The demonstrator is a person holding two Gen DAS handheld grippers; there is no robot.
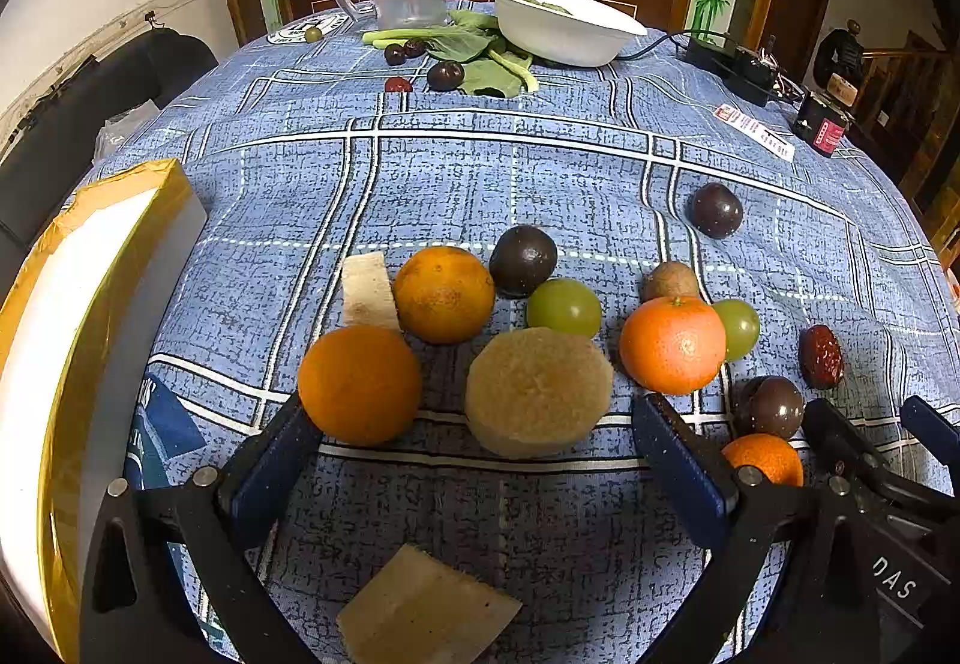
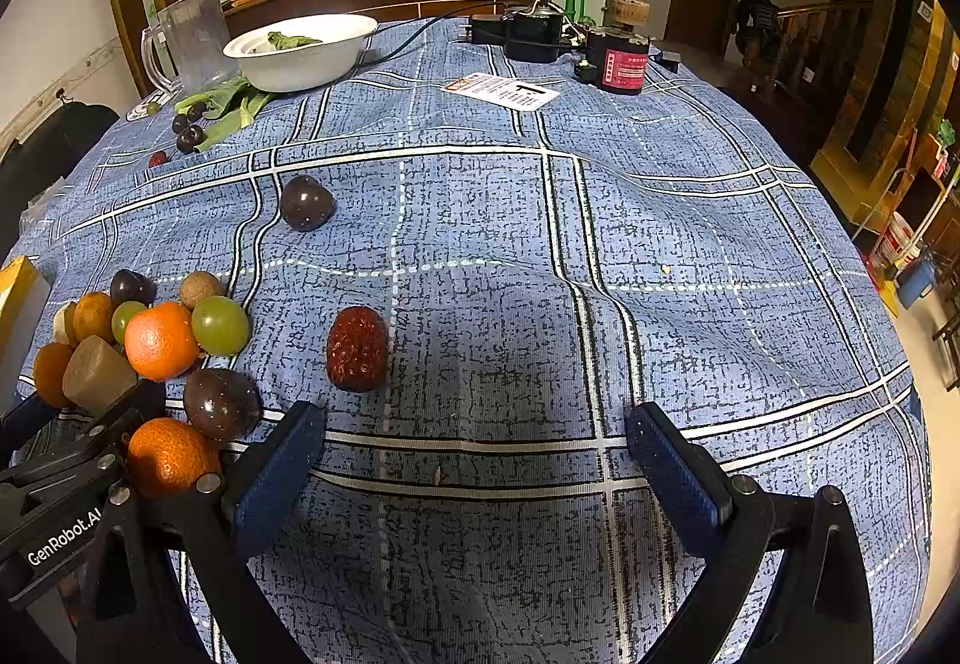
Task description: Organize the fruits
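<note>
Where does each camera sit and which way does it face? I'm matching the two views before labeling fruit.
Left wrist: on the left gripper, low over the table, facing the fruit cluster around the tan round slice; its own open blue fingers show, and the right gripper at lower right.
Right wrist: on the right gripper, facing across the blue cloth past the red date; its own open fingers show, and the left gripper at lower left.
Shared: the date, bright orange, white bowl.
</note>
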